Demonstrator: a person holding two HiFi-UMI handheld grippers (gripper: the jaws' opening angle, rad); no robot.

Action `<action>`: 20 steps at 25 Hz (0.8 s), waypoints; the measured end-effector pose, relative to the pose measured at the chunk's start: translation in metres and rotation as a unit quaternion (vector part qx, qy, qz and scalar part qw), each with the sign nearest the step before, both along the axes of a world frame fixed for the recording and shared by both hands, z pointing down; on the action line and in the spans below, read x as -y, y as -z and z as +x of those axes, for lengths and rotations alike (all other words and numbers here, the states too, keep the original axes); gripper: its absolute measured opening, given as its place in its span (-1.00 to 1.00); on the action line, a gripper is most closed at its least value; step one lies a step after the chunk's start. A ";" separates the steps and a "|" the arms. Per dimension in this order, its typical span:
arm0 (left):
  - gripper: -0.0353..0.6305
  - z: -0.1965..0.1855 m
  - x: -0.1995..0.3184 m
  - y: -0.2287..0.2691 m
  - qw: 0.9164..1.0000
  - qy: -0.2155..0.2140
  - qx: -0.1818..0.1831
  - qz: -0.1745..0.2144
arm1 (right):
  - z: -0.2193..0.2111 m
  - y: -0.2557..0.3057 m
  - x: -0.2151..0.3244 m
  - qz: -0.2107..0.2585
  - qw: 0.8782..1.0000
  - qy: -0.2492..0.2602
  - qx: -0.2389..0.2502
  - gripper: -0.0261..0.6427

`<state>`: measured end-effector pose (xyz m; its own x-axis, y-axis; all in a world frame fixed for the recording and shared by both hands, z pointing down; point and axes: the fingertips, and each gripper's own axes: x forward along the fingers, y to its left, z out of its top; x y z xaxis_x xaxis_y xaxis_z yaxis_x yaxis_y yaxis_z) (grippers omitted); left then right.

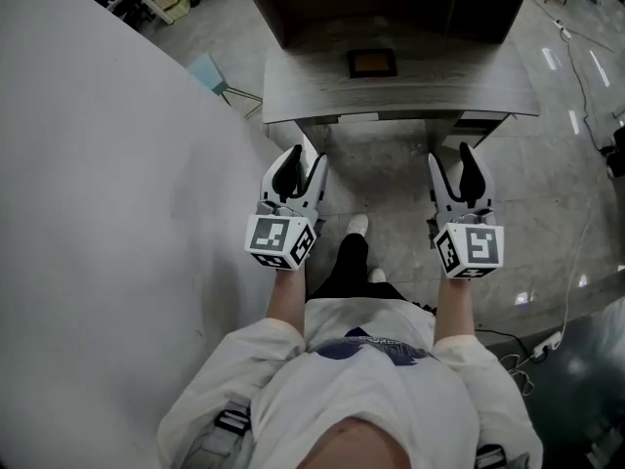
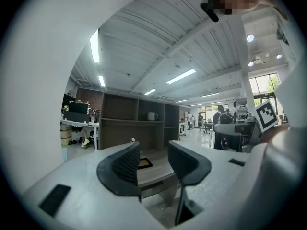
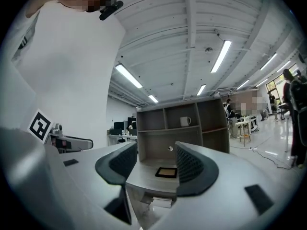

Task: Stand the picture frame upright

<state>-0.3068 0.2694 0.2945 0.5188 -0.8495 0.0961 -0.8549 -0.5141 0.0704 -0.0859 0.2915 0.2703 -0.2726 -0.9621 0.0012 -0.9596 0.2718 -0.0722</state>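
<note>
Picture frame (image 1: 372, 63) lies flat on desk (image 1: 293, 96), just before shelf unit (image 1: 410, 8). Left gripper (image 1: 300, 159) and right gripper (image 1: 452, 159): jaws spread, empty, well short of desk. Risk: low flat edge probably gives little purchase, so frame may skid back toward shelf. Mug (image 3: 185, 121) on shelf above; white partition (image 1: 98, 164) at left; nothing blocks approach.
</note>
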 end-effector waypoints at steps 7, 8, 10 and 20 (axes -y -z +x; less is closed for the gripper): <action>-0.40 -0.007 0.077 0.000 1.000 -0.009 -0.009 -0.002 | -0.010 -0.007 0.067 -0.012 1.000 -0.009 -0.006 -0.26; -0.40 -0.009 0.090 0.003 1.000 -0.011 -0.010 0.001 | -0.012 -0.004 0.079 -0.011 1.000 -0.011 -0.006 -0.26; -0.40 -0.012 0.116 0.011 1.000 -0.016 -0.012 0.007 | -0.015 0.003 0.102 -0.005 1.000 -0.016 -0.008 -0.26; -0.40 -0.029 0.220 0.041 0.998 -0.038 -0.021 0.036 | -0.031 0.031 0.195 0.023 0.999 -0.040 -0.011 -0.26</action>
<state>-0.3360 0.0494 0.2533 0.5838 -0.8118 0.0139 -0.8107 -0.5818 0.0656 -0.1168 0.0968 0.2395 -0.1949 -0.9801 -0.0377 -0.9797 0.1964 -0.0405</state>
